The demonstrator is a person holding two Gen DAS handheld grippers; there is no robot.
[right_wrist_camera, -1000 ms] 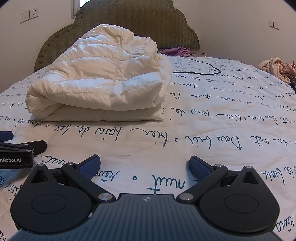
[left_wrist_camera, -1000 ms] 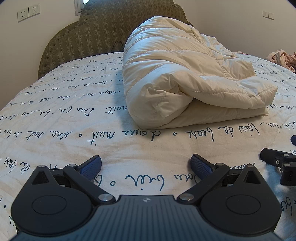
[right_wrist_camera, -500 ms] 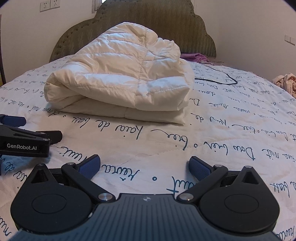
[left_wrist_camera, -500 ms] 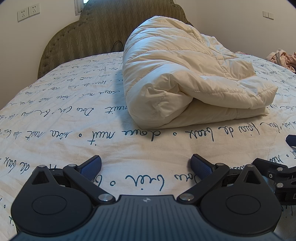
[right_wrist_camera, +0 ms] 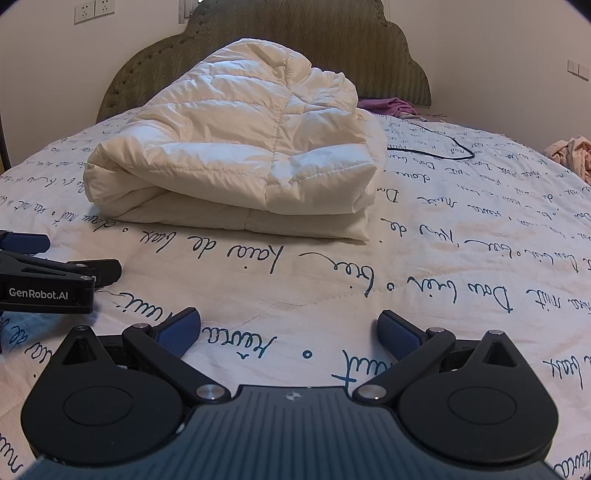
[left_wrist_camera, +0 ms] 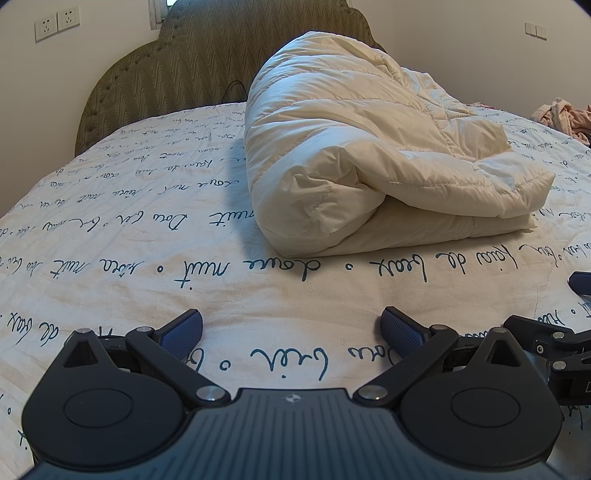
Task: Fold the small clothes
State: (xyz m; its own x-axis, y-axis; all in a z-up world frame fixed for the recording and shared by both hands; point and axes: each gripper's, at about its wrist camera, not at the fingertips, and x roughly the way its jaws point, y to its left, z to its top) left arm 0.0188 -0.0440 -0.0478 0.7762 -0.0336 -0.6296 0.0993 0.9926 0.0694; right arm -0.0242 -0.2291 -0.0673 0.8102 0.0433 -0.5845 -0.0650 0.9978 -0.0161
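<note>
A cream puffy jacket lies folded in a thick bundle on the bed, ahead of both grippers; it also shows in the right wrist view. My left gripper is open and empty, low over the bedspread, short of the jacket's near edge. My right gripper is open and empty, also low over the bedspread in front of the jacket. The left gripper shows at the left edge of the right wrist view; part of the right gripper shows at the right edge of the left wrist view.
The white bedspread with dark script covers the bed. An olive headboard stands behind. A black cable and a purple garment lie near the headboard. Pink clothes lie at the far right.
The right gripper has drawn back and to the left, nearer the left gripper, so the jacket looks more centred in its view. The left gripper has stayed put. Both stay open.
</note>
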